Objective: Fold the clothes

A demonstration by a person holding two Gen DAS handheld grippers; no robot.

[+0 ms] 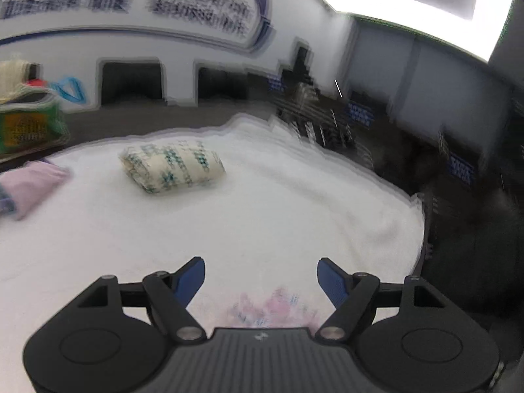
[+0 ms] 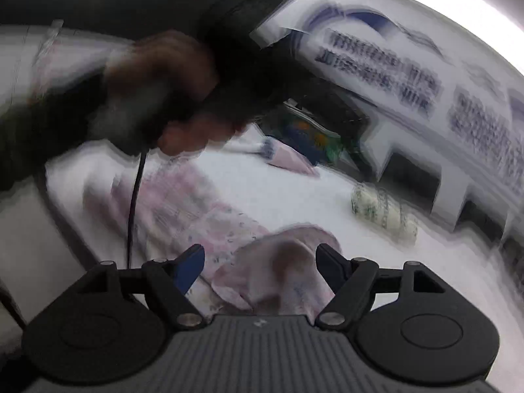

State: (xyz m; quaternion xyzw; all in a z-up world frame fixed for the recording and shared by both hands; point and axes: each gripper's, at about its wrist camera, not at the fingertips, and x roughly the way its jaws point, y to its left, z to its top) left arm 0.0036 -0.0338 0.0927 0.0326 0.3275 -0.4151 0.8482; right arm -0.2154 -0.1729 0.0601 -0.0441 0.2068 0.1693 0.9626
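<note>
Both tongs gape — right tongs (image 2: 260, 263) seemingly over pink garment (image 2: 278, 271).

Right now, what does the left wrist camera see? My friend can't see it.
The open left hand-held gripper hangs over a white table. A folded green-print cloth lies ahead, a pink one at the left. The picture is blurry.

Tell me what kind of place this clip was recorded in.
Probably an office or exhibition hall set up for data collection, not a home. A wall display carries large blue lettering, too blurred to read. A white-covered table holds a folded green-patterned garment and a pink patterned garment.
</note>
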